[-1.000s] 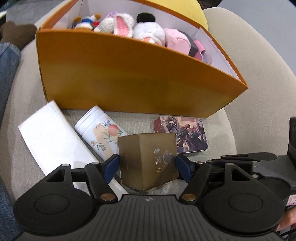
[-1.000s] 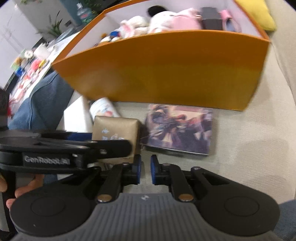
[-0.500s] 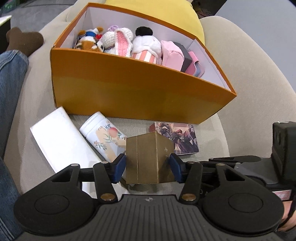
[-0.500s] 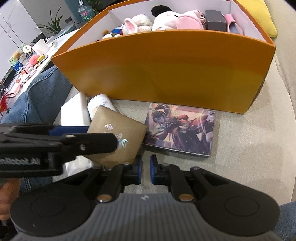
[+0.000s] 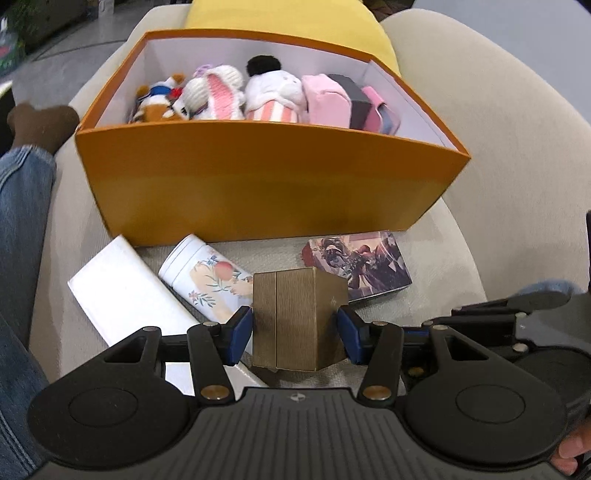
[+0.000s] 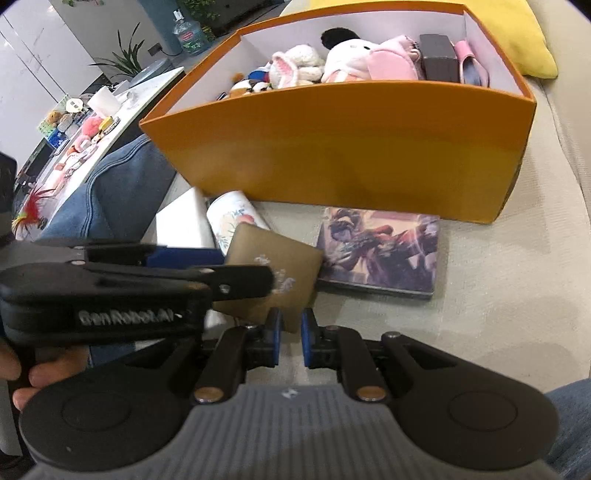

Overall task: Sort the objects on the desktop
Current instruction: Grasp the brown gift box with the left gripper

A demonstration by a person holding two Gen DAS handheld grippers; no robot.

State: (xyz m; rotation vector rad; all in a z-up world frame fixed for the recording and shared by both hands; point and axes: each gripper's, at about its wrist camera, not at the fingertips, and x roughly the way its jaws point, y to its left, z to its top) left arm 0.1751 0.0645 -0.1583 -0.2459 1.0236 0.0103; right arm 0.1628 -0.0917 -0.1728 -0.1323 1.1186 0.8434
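While the left gripper (image 5: 295,328) clamped the gold box (image 5: 299,319) between its two blue pads, one pad pressed each side face and the box hung clear of the beige cushion (image 5: 458,266). In the right wrist view the gold box (image 6: 271,273) appeared tilted, with the left gripper's black finger crossing its front. The right gripper (image 6: 290,338) held nothing; its fingers stood nearly together, with a narrow gap between the pads, low over the cushion.

Behind the held box lay three items on the cushion: a white flat box (image 5: 125,291) at left, a floral tin (image 5: 201,280) on its side just beside it, and an illustrated box (image 5: 364,267) lying flat at right. The tin's end reached close to the front wall of the orange bin (image 5: 266,184).

The bin held a row of plush toys (image 5: 218,94), a pink pouch (image 5: 325,99) and a dark box (image 5: 352,98) against its back wall. A yellow pillow (image 5: 288,16) rested behind the bin.
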